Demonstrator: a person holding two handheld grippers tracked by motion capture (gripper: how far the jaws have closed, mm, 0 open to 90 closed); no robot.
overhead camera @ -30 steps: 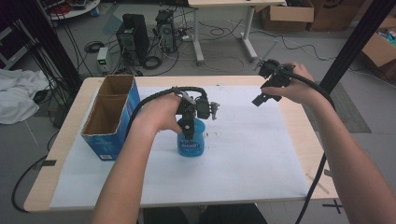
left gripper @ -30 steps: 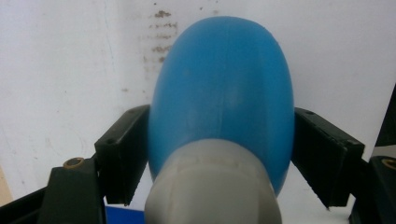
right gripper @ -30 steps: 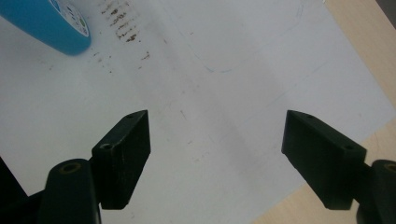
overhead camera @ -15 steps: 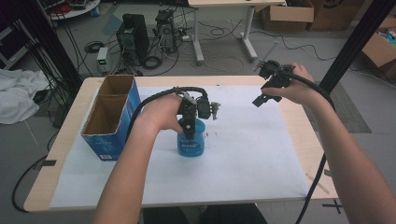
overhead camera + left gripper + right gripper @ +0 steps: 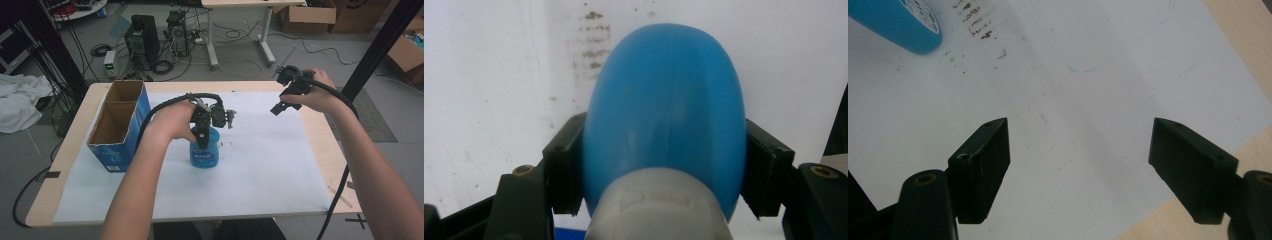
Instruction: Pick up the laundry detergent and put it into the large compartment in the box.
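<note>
Both jaws of left tool (image 5: 664, 175) clamp bottle (image 5: 666, 115).

Smooth, faintly glossy blue plastic bottle (image 5: 664, 115) with whitish plastic neck, sitting between matt black jaws; white paper sheet (image 5: 280, 165), matt and showing brown specks, covering pale wood-look tabletop (image 5: 325, 130); cardboard box (image 5: 117, 127), brown inside

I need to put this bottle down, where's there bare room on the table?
Free: the white sheet right of the bottle, below the right claw, and its near strip. Crowded: the left, by the box.
</note>
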